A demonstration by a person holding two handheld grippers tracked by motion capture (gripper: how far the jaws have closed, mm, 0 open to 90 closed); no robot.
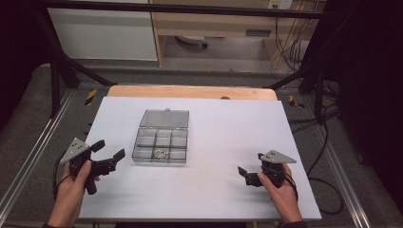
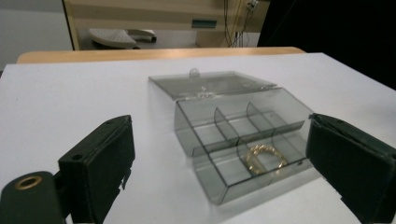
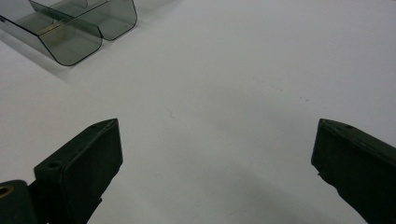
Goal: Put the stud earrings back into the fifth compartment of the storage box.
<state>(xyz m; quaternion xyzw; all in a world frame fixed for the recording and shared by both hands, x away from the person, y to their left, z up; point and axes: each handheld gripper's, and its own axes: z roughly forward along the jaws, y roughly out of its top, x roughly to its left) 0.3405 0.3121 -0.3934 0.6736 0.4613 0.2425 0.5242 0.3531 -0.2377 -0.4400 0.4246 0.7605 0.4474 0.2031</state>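
Item under inspection: 1 smoke-tinted clear plastic compartment box (image 1: pixel 160 145), lying left of centre on the white desk (image 1: pixel 228 142), roughly midway between its near and far edges. Its hinged lid (image 1: pixel 164 118) is open and laid back flat on the far side, with a small knob or latch tab at its far edge. The tray is divided into 6 cells, in 2 rows of 3. The middle cell of the near row holds a gold-coloured chain or bracelet (image 2: pixel 266 158), coiled loosely; the other 5 cells appear empty.

Left gripper (image 1: pixel 110 151): held in the person's left hand (image 1: pixel 71 190), just beside the box's left edge, not touching it. Its fingers (image 2: pixel 100 161) stand wide apart and hold nothing; in the left gripper view the box sits between them, farther off.

Right gripper (image 1: pixel 249 176): held near the desk's near right area, well apart from the box. Its fingers (image 3: pixel 84 163) are likewise spread wide and empty.

Handling assessment: the box looks light, rigid and thin-walled, with smooth sides likely to slip under pressure and to slide on the desk if pushed. A hold across the outer side walls seems soundest; the lid's far edge or tab is the probable point for closing. The chain is small, limp and likely to shift or snag.
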